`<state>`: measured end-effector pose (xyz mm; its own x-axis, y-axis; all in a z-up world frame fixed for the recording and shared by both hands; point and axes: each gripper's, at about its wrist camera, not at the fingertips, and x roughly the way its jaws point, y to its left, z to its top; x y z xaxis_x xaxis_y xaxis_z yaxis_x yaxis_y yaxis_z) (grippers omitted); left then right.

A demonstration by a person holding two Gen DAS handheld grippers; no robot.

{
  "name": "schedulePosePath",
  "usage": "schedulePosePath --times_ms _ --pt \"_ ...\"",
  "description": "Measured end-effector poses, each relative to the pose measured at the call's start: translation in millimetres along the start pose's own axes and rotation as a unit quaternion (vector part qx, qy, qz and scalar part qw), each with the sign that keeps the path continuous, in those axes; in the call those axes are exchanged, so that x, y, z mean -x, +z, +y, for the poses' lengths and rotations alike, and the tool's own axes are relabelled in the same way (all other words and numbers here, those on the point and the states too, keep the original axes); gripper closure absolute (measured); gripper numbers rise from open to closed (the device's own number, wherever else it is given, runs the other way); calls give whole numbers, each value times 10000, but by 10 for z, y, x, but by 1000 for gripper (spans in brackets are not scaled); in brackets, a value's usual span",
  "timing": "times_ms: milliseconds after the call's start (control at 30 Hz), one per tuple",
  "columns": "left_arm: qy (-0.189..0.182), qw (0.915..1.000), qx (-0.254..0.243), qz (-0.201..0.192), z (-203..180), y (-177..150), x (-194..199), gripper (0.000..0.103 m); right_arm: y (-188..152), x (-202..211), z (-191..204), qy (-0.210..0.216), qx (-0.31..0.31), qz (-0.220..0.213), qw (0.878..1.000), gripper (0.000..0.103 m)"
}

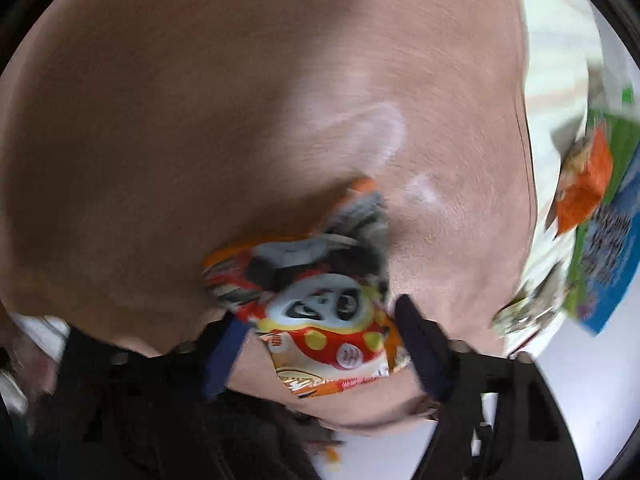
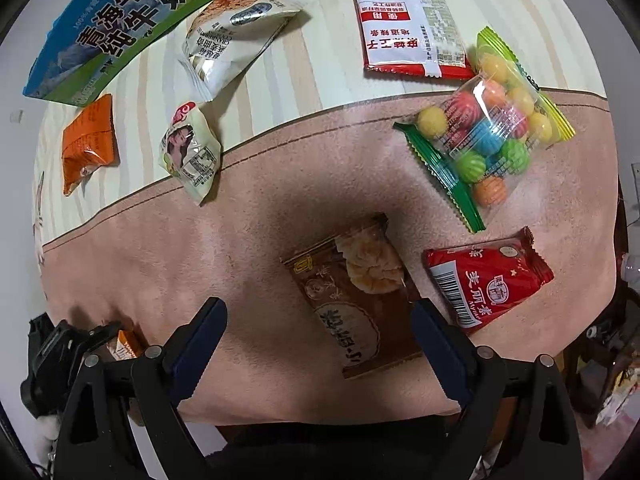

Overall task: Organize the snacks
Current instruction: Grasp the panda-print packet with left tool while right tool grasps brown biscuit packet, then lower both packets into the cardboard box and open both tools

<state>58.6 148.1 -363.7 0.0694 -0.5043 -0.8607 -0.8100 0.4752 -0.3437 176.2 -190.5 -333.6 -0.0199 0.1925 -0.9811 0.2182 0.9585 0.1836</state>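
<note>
Grasped a panda packet (image 1: 320,312) with the left gripper (image 1: 320,308), one dark pad at each side edge and touching it, as far as could be told through the blur. Held just over a pink cloth (image 1: 200,120), tilted, with the printed face toward the camera. Could not tell whether the packet's far end touched the cloth. Glimpsed at the right edge of that view: an orange packet (image 1: 584,180) and a milk carton (image 1: 608,240), both smeared.

Pointed the right gripper (image 2: 320,302) steeply down, with the jaws released and wide apart, gripping nothing. Found below it a brown packet (image 2: 356,300), flat on the pink cloth, lying nearer the right finger, whose tip overlapped its edge in the view. Just beside, to the right, lay a red packet (image 2: 488,280). Farther up lay a bag of coloured balls (image 2: 484,136), partly on the pink cloth and partly on a striped cloth (image 2: 300,72). Also noted on the striped part: a long red-and-white packet (image 2: 404,20), a white packet (image 2: 236,28) and the orange packet. Found a pale packet (image 2: 192,152) across the border of both cloths.
</note>
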Motion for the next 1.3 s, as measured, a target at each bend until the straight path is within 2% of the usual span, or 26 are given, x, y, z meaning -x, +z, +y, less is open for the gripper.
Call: schedulePosePath --times_ms 67,133,167,233,333,400,433,467,500,533,600,667,700,767,833,900,1067,1133,1167,1300 --pt "267 9982 -517 -144 -189 -40 1 46 2 9 -29 -12 10 -4 10000 8" --pt "522 9909 -1196 -329 -446 -120 10 49 -3 28 -60 -15 40 -1 10000 8" --pt "682 9845 -1571 -380 -587 -162 -10 49 1 18 -71 -43 83 19 10000 8" --pt "1065 9638 -2389 -512 -898 -263 -81 49 29 -46 -120 -28 152 108 9998 12" --pt "1663 9177 -3548 -661 -1309 -450 -268 49 55 -178 -107 -143 352 248 9990 16" --pt "1964 8908 -4033 -725 -1477 -547 -383 49 53 -310 -17 -372 569 282 9973 18" --pt "2058 8809 -4202 -718 -1550 -583 -431 48 73 -361 -36 -445 612 293 9967 21" --pt "2109 8765 -4267 -718 -1580 -599 -453 47 75 -402 -10 -560 668 277 9958 26" --pt "2109 8772 -4255 -708 -1587 -597 -453 47 72 -411 -5 -594 682 240 9956 31" --pt "2051 8814 -4199 -687 -1576 -581 -434 46 63 -403 17 -573 681 210 9958 34" --pt "1866 8980 -3944 -567 -1551 -494 -393 45 46 -371 67 -185 575 299 9977 35" --pt "1610 9186 -3587 -408 -1395 -371 -325 43 48 -359 97 328 430 480 9974 35" --pt "1510 9248 -3474 -363 -1331 -326 -297 42 42 -365 118 502 380 552 9965 35" --pt "1435 9282 -3417 -323 -1291 -281 -299 42 28 -379 161 540 348 574 9963 32" --pt "1470 9263 -3456 -306 -1281 -256 -321 42 30 -403 184 469 356 535 9968 32" --pt "1636 9195 -3562 -305 -1281 -266 -400 41 31 -424 226 386 422 547 9969 31" --pt "1947 9043 -3763 -526 -1563 -465 -579 41 15 -563 400 -81 715 551 9959 32" --pt "1989 8963 -3912 -637 -1654 -590 -627 51 -17 -579 441 -283 790 480 9953 37" --pt "2004 8928 -3978 -667 -1675 -645 -620 51 -13 -594 443 -356 829 443 9949 41" --pt "1906 8913 -4056 -692 -1744 -805 -567 53 -66 -520 480 -281 809 310 9958 42"
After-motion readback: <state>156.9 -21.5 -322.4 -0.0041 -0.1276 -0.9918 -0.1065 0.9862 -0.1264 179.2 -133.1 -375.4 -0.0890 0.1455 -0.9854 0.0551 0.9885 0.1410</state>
